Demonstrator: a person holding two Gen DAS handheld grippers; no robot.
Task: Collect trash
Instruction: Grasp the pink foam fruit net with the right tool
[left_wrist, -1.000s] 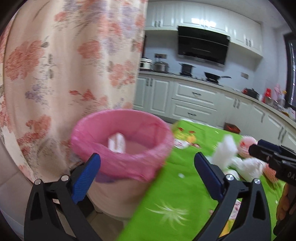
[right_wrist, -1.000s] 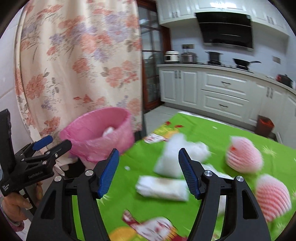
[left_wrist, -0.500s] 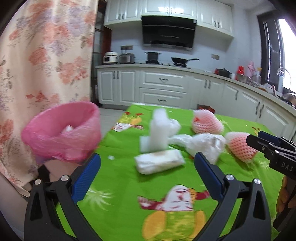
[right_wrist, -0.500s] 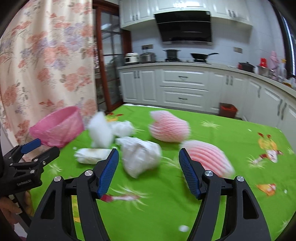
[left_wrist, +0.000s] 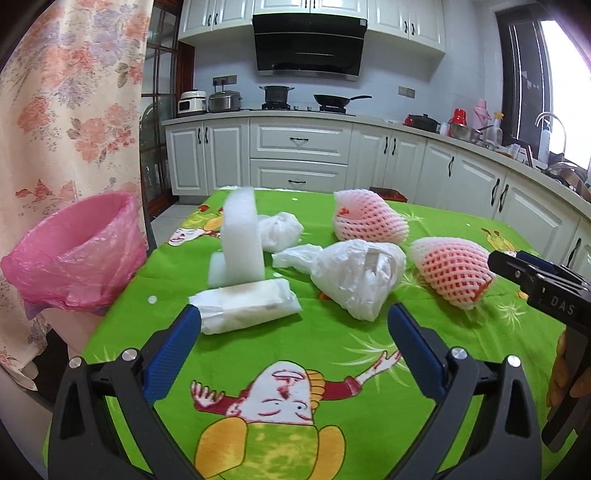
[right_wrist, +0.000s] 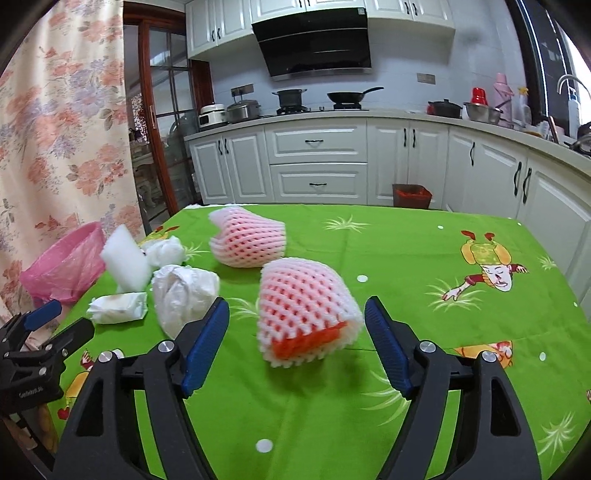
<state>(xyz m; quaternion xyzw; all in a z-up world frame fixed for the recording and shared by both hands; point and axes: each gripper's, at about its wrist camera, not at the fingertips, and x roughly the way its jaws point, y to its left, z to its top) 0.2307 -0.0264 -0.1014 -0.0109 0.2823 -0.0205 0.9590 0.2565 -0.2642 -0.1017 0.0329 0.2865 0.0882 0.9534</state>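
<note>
**Ana:** Left gripper (left_wrist: 293, 325) is spread wide over the green tablecloth (left_wrist: 332, 343), nothing between its blue pads, and the wrapped tissue pack (left_wrist: 245, 304) lies just ahead of its left finger.

**Ben:** And the right gripper (right_wrist: 296, 332)? Gaping too, empty, with the nearer foam fruit net (right_wrist: 304, 308) lying on the cloth right in line with the gap, orange showing at its open end.

**Ana:** Look at the pile! A white foam block (left_wrist: 242, 240) stands upright behind the tissue pack, touching it or nearly so. A small crumpled white bag (left_wrist: 280, 230) sits just behind the block.

**Ben:** Beside those, a bigger crumpled plastic bag (left_wrist: 354, 273), in the middle of the spread. The second foam net (left_wrist: 367, 218) sits farther back.

**Ana:** The bin with the pink liner (left_wrist: 74, 258) waits at the table's left edge, against the floral curtain (left_wrist: 66, 110), rim open and tilted toward us.

**Ben:** From the right camera that bin (right_wrist: 64, 264) is far left, beyond the foam block (right_wrist: 125, 260). White kitchen cabinets (right_wrist: 317, 166) fill the background.
</note>
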